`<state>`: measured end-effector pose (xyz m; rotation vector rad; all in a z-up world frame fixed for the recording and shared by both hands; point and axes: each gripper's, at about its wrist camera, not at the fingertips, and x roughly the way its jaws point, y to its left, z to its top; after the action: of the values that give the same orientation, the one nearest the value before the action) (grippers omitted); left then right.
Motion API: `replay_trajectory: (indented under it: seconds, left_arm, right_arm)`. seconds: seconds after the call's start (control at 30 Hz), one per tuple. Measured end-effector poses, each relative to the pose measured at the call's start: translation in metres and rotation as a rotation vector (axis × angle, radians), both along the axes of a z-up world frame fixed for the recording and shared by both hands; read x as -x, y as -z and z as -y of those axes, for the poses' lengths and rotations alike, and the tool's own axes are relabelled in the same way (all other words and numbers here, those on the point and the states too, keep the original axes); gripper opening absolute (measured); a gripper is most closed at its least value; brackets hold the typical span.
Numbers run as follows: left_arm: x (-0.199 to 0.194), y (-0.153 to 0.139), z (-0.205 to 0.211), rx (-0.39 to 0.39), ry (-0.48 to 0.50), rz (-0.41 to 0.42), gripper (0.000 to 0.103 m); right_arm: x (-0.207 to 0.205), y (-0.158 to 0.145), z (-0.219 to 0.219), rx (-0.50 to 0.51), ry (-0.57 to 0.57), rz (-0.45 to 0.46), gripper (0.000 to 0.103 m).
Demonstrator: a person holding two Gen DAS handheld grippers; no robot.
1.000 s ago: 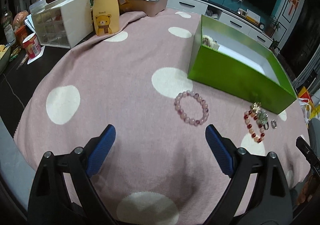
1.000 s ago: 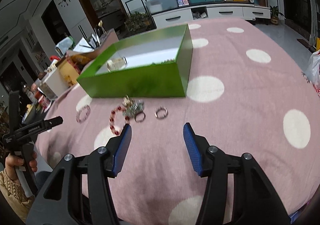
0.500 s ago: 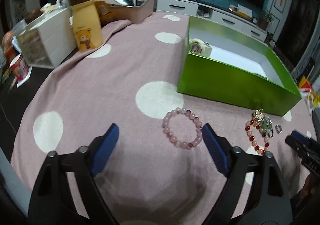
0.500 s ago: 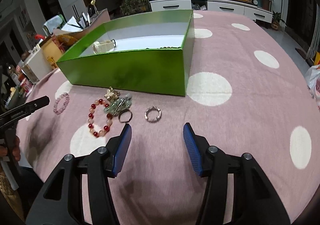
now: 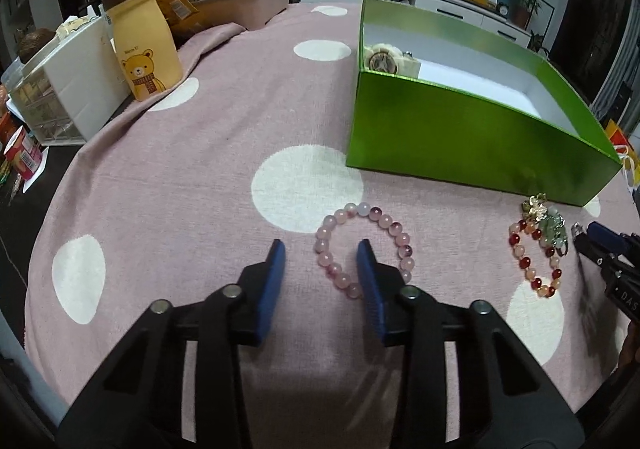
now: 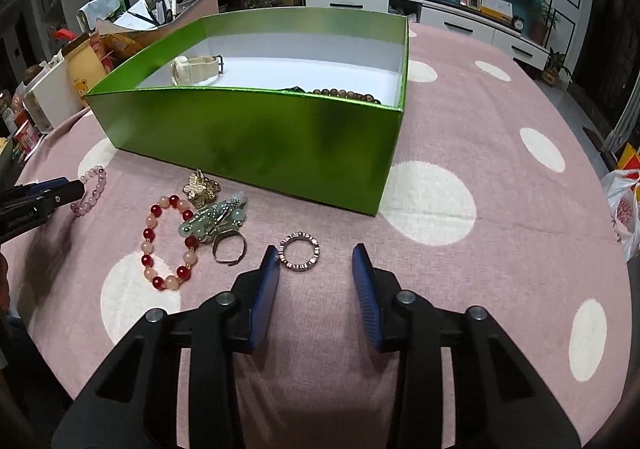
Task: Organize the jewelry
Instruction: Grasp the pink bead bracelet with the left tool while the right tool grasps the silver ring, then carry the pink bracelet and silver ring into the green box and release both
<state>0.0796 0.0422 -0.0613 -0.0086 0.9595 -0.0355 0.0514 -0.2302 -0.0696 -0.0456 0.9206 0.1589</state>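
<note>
Two grippers are working the pink polka-dot cloth [image 5: 180, 177] at once, each lined up on its own piece of jewelry. In the left wrist view, the left gripper [image 5: 320, 255] is standing released, its blue fingers [image 5: 274, 277] straddling the 9 o'clock arc of the pink bead bracelet [image 5: 362, 247]: one finger is sitting outside the loop and the other inside it, apparently so that closing would pinch a run of beads rather than the whole ring. Nothing is grasped yet.

In the right wrist view, the right gripper [image 6: 316, 261] is likewise spread and empty, with the studded silver ring [image 6: 299, 251] lying between its tips, just beside the left-hand finger (whether they touch I cannot tell). That offset looks risky, since a closing finger could push the ring sideways instead of trapping it.

At 10 o'clock from the ring, a plain band ring [image 6: 228, 247], a jade-and-gold charm cluster [image 6: 212, 215] and a red and peach bead bracelet [image 6: 170, 243] are lying bunched together, touching or overlapping. Beyond them, at 12 o'clock, the green box [image 6: 256, 137] is sitting open, presumably as the collecting place: a cream watch [image 6: 196, 69] and a brown bead strand [image 6: 344, 94] are already resting inside, so roughly half the sorting seems left
</note>
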Motion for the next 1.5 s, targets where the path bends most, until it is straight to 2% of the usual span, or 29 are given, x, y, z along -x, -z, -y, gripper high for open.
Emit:
replay_trajectory:
  seconds: [0.07,0.13,0.2,0.3,0.47,0.7,0.9,1.23,1.5]
  left_arm:
    - [-0.002,0.001,0.002,-0.016,0.008,0.003,0.032]
    - [-0.002,0.001,0.005,-0.016,0.028,0.01,0.021]
    - [-0.001,0.001,0.008,-0.02,0.043,0.015,0.015]
    - [0.002,0.001,0.01,-0.008,0.059,0.019,0.007]
    - [0.008,-0.003,0.004,0.065,0.049,0.028,0.007]
    - [0.028,-0.034,0.004,0.132,0.077,0.154,0.007]
    - [0.037,-0.05,0.009,0.178,0.103,0.199,0.007]
    - [0.037,-0.076,0.02,0.213,0.131,0.244,0.007]
    - [0.013,-0.113,0.038,0.224,0.18,0.308,0.007]
  right_arm:
    - [-0.002,0.0,-0.003,0.014,-0.011,0.006,0.034]
    - [-0.005,0.0,-0.007,0.016,-0.022,0.007,0.029]
    - [-0.006,0.0,-0.011,0.034,-0.039,0.013,0.023]
    - [-0.005,0.0,-0.016,0.064,-0.048,0.031,0.021]
    - [-0.003,-0.001,-0.009,0.023,-0.048,0.037,0.021]
    - [0.017,-0.028,-0.005,-0.037,-0.064,0.158,0.021]
    - [0.026,-0.04,-0.005,-0.061,-0.081,0.212,0.021]
    - [0.03,-0.061,-0.008,-0.113,-0.095,0.258,0.021]
    - [0.014,-0.09,-0.005,-0.136,-0.084,0.311,0.021]
